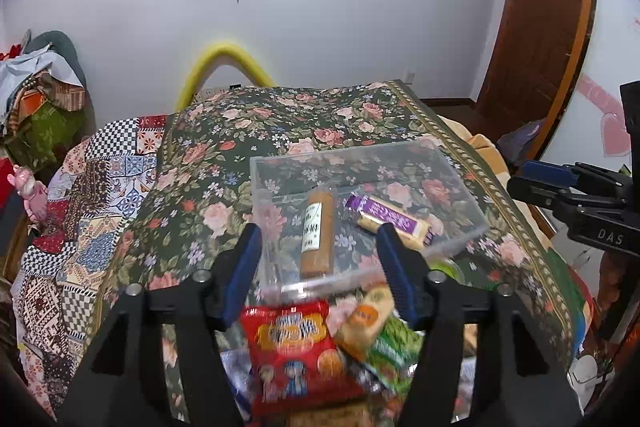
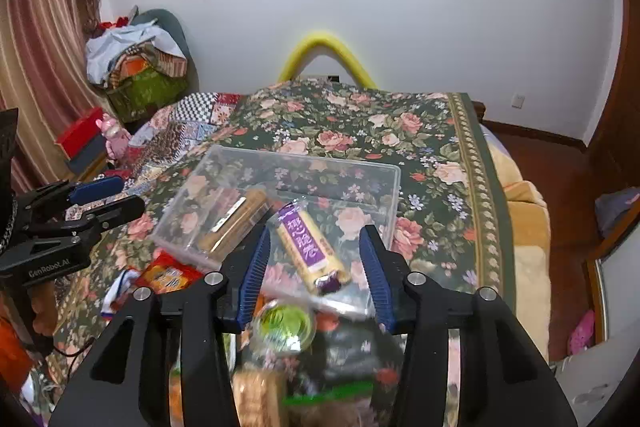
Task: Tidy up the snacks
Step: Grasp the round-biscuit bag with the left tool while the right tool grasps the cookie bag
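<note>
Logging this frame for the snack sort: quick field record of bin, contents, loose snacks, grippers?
bin: clear plastic box on floral cloth
in bin: brown snack stick; purple-label biscuit pack
loose, near side of bin: red cookie pack, green jelly cup, green packet
left gripper: open, empty
right gripper: open, empty

Snack pile [image 1: 320, 347] below the jaws blurred, cut off by the frame edge

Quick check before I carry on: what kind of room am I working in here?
Most likely a bedroom in a home: the clear box sits on a bed under a floral cover, beside a patchwork quilt, with a wooden door nearby.
</note>
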The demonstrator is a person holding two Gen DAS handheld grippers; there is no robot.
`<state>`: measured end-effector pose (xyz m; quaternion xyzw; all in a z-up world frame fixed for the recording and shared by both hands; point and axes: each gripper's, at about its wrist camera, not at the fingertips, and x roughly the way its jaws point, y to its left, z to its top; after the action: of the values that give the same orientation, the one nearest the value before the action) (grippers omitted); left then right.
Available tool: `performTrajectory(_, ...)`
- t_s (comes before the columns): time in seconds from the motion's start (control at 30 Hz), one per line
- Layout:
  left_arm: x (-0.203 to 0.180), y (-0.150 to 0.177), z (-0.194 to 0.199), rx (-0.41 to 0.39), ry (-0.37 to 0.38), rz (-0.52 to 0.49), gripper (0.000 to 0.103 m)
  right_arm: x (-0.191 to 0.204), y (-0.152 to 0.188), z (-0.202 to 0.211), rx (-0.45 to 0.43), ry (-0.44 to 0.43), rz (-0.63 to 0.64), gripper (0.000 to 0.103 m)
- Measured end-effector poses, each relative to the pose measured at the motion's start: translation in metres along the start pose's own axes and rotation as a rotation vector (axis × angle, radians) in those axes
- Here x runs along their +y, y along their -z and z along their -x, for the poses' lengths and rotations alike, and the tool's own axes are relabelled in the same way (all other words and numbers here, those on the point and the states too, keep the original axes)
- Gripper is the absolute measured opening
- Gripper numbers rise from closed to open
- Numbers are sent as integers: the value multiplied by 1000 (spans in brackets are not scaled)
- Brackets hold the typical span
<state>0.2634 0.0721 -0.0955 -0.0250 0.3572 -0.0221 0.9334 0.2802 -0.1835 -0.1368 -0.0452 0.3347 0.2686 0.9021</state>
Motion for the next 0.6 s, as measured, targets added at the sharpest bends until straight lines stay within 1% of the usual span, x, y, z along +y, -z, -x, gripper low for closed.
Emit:
performTrajectory(0.13, 2, 16, 22, -3, -1, 10, 73, 2, 16, 21, -23, 6, -11, 52)
performTrajectory(0.2, 4, 27, 31, 4, -6, 13, 81, 3, 27, 28, -25, 17, -13, 55)
performTrajectory(0.27, 6, 39, 36, 12, -11, 18, 85, 3, 36, 32, -22, 31, -11, 57)
performTrajectory(0.33, 7, 53, 40, 30, -20, 22, 87, 4, 46, 36, -15, 39, -11, 58)
performTrajectory(0.47, 7, 76, 42, 61, -18, 22, 90, 1, 69, 42, 5, 50, -28, 66)
performTrajectory(0.6, 6, 103, 44, 84, -15, 33, 94, -3, 93, 42, 41, 69, -49, 68)
